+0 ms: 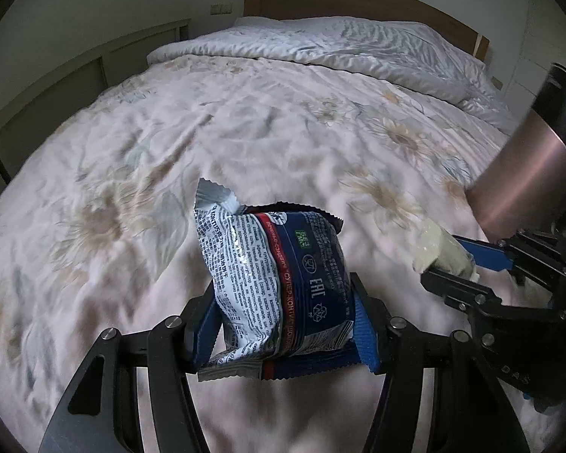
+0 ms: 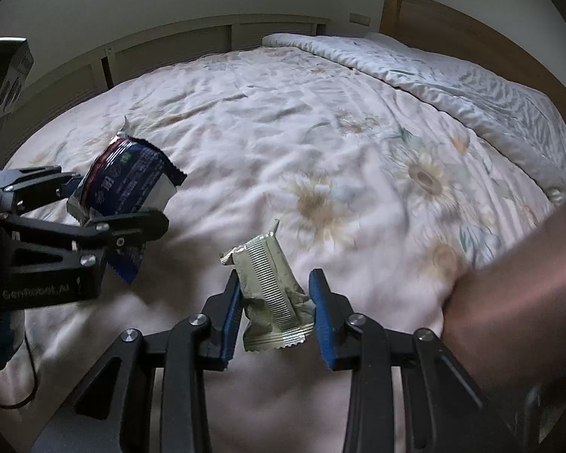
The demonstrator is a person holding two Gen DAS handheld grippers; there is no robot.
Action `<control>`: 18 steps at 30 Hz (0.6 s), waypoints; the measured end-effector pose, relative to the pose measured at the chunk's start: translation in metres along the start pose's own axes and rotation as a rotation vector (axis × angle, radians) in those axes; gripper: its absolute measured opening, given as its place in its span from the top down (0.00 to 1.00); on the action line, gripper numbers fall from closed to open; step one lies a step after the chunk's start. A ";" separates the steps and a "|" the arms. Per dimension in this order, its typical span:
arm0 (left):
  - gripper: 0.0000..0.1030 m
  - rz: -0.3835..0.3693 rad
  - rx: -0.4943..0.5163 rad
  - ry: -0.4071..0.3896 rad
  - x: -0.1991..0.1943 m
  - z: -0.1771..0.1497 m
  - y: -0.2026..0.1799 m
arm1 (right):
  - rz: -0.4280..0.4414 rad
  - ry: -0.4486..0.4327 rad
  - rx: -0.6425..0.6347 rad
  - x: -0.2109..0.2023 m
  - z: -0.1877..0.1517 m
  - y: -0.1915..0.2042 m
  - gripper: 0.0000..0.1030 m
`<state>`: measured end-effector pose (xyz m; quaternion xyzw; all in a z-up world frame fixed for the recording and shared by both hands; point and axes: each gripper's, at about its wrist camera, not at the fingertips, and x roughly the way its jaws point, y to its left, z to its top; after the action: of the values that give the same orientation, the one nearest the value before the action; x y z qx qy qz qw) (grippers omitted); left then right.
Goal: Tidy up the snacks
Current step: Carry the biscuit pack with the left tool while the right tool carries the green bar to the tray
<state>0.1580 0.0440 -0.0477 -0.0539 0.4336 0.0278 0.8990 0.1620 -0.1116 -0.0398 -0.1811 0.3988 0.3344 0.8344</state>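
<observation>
Left gripper (image 1: 285, 324) clamps a crinkled blue-white pack (image 1: 279, 287) at lower centre; right gripper (image 2: 277, 311) pinches a pale ridged wrapper (image 2: 271, 287).

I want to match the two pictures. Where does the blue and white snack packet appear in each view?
Left wrist view: the blue and white snack packet is low in the centre, clamped in the left hand-held gripper.
Right wrist view: the same packet is at mid left, held above the bed.
Shared landmark: the wooden headboard.

navy-and-white packet (image 1: 279, 287), pale-green wrapper (image 2: 271, 294), floral bedspread (image 1: 245, 120)
</observation>
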 end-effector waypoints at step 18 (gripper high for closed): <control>0.47 -0.055 0.113 0.000 -0.089 -0.044 -0.052 | -0.065 0.017 0.170 -0.098 -0.083 0.009 0.96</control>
<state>0.0731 -0.0129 -0.0015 -0.0152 0.4330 -0.0214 0.9010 0.0657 -0.1928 -0.0137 -0.1253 0.4266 0.2704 0.8539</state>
